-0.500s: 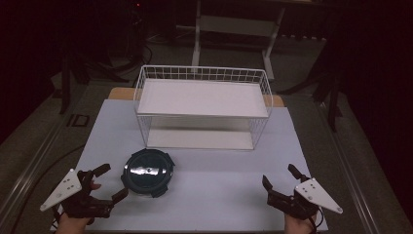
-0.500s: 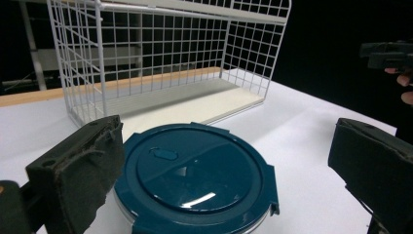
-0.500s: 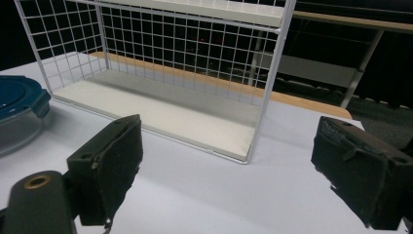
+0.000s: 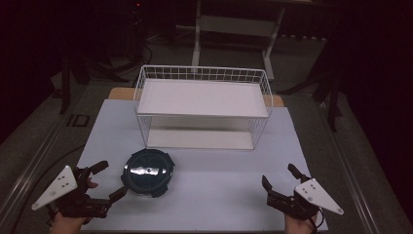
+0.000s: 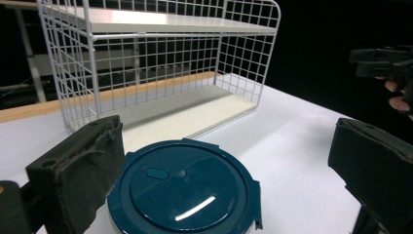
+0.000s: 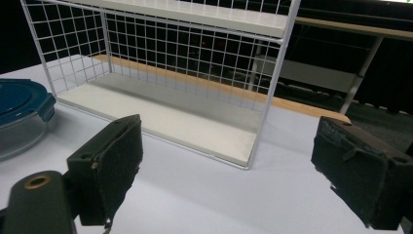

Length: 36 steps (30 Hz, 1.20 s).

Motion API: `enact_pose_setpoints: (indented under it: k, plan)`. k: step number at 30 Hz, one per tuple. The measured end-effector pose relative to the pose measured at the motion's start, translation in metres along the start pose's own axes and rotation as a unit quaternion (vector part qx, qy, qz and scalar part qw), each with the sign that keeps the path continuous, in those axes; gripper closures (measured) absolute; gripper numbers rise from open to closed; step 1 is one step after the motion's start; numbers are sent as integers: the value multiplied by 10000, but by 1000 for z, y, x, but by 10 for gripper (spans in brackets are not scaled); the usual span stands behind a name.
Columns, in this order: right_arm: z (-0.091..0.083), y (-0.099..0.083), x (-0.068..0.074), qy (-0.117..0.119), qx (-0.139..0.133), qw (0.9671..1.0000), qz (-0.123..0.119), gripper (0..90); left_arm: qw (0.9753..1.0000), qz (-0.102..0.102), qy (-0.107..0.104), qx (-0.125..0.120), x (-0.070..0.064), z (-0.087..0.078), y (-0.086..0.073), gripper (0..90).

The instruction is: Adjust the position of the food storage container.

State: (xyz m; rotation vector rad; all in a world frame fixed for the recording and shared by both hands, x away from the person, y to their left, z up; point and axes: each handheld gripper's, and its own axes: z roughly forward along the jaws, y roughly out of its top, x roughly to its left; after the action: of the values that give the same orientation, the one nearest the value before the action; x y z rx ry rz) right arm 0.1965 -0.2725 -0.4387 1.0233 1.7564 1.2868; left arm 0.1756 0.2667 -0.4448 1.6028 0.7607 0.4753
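We hold our left gripper (image 4: 108, 181) with jaws spread wide and empty, the round blue-lidded container (image 4: 147, 172) just ahead between them, lined up, we judge, for a grasp; our right gripper (image 4: 278, 184) waits well apart, jaws equally wide and empty, facing the white wire shelf (image 4: 202, 115) beyond.
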Motion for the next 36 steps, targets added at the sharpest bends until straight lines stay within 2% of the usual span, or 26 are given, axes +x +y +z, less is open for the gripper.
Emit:
enact_pose_setpoints:
  k: [3, 4, 5, 8, 9, 10, 11, 12, 13, 14, 16, 17, 18, 19, 20, 21, 22, 23, 24, 25, 26, 27, 28, 31, 35, 36]
  plan:
    - [1, 0, 0, 23, 3, 10000, 11, 112, 9998, -83, -20, 153, 7, -3, 6, 2]
    - [1, 0, 0, 30, -1, 10000, 18, 112, 9997, -83, 41, 208, 10, -4, 6, 2]
    - [1, 0, 1, 41, -4, 10000, 16, 112, 9992, -111, 16, 391, 16, -6, 7, 7]
    - [1, 0, 0, 55, -1, 10000, 28, 112, 9988, -26, 53, 487, 20, -9, 6, 57]
    - [1, 0, 0, 66, 11, 10000, 55, 112, 9982, 18, 50, 591, 22, -9, 5, 149]
    - [1, 0, 0, 66, 11, 10000, 55, 112, 9978, 45, 37, 665, 24, -10, 3, 149]
    - [1, 0, 0, 67, 13, 9999, 74, 112, 9965, 61, -50, 833, 29, -11, -1, 277]
    - [1, 0, 0, 67, 13, 9999, 74, 112, 9965, 61, -50, 833, 29, -11, -1, 327]
    - [2, -1, -1, 83, 21, 9999, 64, 112, 9948, 46, -148, 1010, 33, -11, -7, 403]
    - [3, -1, 0, 82, 29, 9999, 62, 112, 9948, 46, -148, 1010, 33, -11, -7, 480]
    - [3, -1, 0, 85, 41, 9999, 59, 112, 9925, 25, -112, 1218, 38, -9, -14, 523]
    - [3, -1, 0, 115, 53, 9999, 53, 112, 9894, -41, -35, 1451, 41, -7, -21, 632]
    - [3, -1, 0, 115, 53, 9999, 53, 112, 9894, -41, -35, 1451, 41, -7, -21, 682]
    - [3, -1, 1, 130, 48, 9999, 46, 112, 9851, -25, 22, 1717, 44, -4, -27, 742]
    - [3, -1, 1, 130, 48, 9999, 46, 112, 9851, -25, 22, 1717, 44, -4, -27, 771]
    - [3, -1, 0, 138, 58, 9999, 64, 112, 9831, 20, 58, 1831, 44, -3, -30, 822]
    - [3, -1, 0, 138, 58, 9999, 64, 112, 9803, -1, 81, 1972, 45, -1, -32, 822]
    - [3, -1, 0, 145, 67, 9998, 66, 112, 9770, 38, 86, 2132, 47, 2, -37, 890]
    - [3, -1, 0, 143, 66, 9999, 64, 112, 9770, 38, 86, 2132, 47, 2, -37, 893]
    - [3, -2, 0, 149, 64, 9998, 66, 112, 9727, -8, 62, 2321, 47, 7, -42, 895]
    - [3, -2, 0, 149, 64, 9998, 66, 112, 9727, -8, 62, 2321, 47, 7, -42, 895]
    - [3, -2, 0, 158, 68, 9998, 64, 112, 9694, -29, 38, 2454, 46, 11, -45, 896]
    - [3, -2, 0, 158, 68, 9998, 64, 112, 9694, -29, 38, 2454, 46, 11, -45, 896]
    - [3, -2, 0, 177, 64, 9998, 57, 113, 9659, -15, 107, 2587, 46, 18, -48, 897]
    - [3, -2, 0, 195, 78, 9998, 53, 112, 9645, -41, 107, 2639, 47, 23, -50, 897]
    - [3, -2, 0, 195, 78, 9998, 53, 112, 9633, -47, 112, 2683, 47, 24, -50, 897]
